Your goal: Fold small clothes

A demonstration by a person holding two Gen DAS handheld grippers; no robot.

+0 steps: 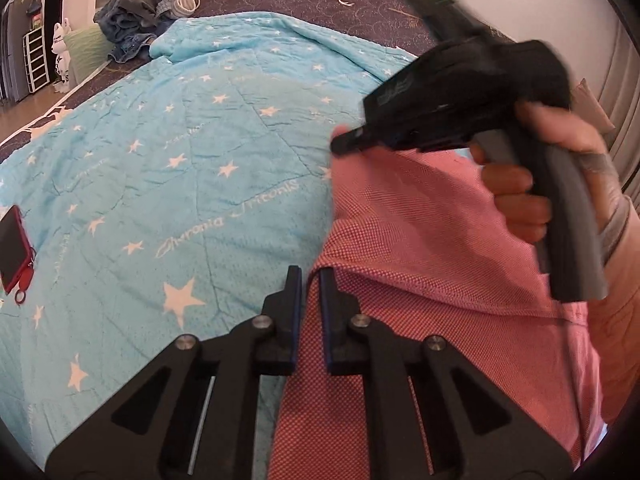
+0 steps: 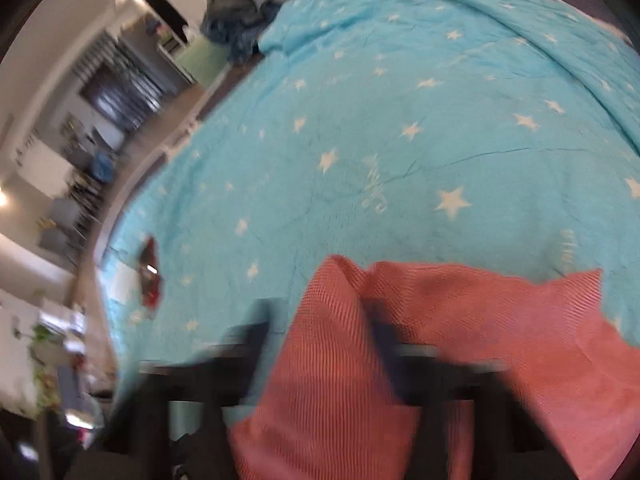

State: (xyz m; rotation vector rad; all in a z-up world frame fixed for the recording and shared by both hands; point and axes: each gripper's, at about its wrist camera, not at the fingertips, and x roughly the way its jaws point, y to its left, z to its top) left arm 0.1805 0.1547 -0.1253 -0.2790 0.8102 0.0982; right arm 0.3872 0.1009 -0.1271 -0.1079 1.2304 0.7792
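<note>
A small pink-red woven garment (image 1: 420, 240) hangs lifted above the blue star blanket (image 1: 180, 152). My left gripper (image 1: 310, 280) is shut on one edge of the garment, cloth pinched between its two fingers. My right gripper (image 1: 340, 144), seen in the left wrist view held in a hand, is shut on the garment's upper edge a little higher and farther away. In the blurred right wrist view the right gripper (image 2: 324, 328) holds the same garment (image 2: 460, 340), which bunches over its fingers and hides most of them.
A red phone (image 1: 14, 244) with a ring strap lies on the blanket at the left; it also shows in the right wrist view (image 2: 150, 276). A heap of denim and grey clothes (image 1: 136, 20) sits at the far end of the bed. Shelves stand beyond the bed's left side.
</note>
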